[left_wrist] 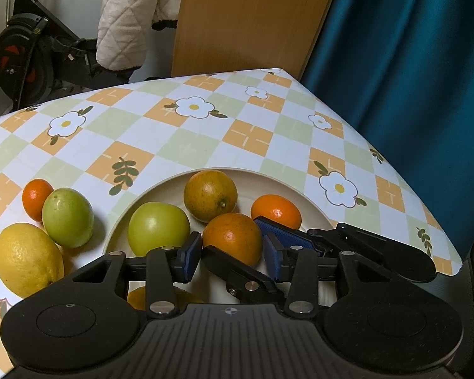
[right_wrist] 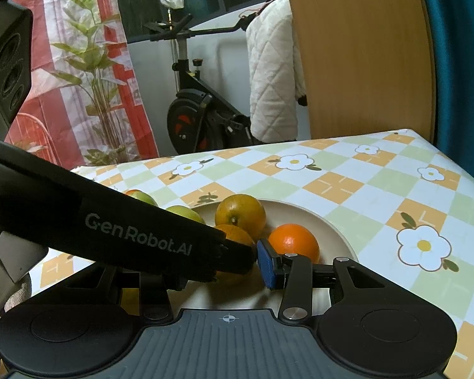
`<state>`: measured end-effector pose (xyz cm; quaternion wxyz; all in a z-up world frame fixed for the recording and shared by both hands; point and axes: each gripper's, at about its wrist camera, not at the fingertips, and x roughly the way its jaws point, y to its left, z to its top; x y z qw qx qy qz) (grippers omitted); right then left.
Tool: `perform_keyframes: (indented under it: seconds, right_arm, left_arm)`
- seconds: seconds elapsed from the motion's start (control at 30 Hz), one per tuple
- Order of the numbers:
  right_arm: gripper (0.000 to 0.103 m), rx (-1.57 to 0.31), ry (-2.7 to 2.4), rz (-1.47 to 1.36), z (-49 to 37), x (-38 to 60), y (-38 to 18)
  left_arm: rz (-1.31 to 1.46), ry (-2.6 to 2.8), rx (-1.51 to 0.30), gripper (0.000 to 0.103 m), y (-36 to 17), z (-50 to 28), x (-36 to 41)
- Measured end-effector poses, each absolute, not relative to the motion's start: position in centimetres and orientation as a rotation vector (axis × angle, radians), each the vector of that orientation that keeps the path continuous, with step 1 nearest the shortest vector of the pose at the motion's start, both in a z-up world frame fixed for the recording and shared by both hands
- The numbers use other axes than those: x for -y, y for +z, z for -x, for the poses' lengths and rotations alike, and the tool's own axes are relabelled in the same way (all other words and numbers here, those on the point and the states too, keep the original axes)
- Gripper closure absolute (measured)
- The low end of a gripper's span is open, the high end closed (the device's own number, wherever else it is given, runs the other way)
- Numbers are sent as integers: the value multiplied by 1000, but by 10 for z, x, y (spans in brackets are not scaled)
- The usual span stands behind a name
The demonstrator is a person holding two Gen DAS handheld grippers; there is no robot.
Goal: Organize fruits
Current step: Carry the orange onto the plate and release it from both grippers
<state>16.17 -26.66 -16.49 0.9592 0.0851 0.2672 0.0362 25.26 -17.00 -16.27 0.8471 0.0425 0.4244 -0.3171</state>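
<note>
Cream plate: rests on the checked, flowered tabletop; holds a green fruit, a greenish-yellow orange, a small bright orange and a darker orange.
Off-plate fruit: lemon, second green fruit and a small mandarin, just beside the plate's left edge.
Left claw: spread, blue pads either side of the darker orange; whether they touch it is unclear.
Right claw: one blue pad beside the same orange; the other finger is hidden behind the left tool, so its state cannot be told.
</note>
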Motion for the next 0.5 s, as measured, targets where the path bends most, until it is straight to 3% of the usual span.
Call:
perform_keyframes:
  seconds: [0.5]
  right_arm:
    - [62, -510, 79, -141, -155, 263, -163]
  left_arm:
    - [-73, -639, -875, 55, -160, -245, 165]
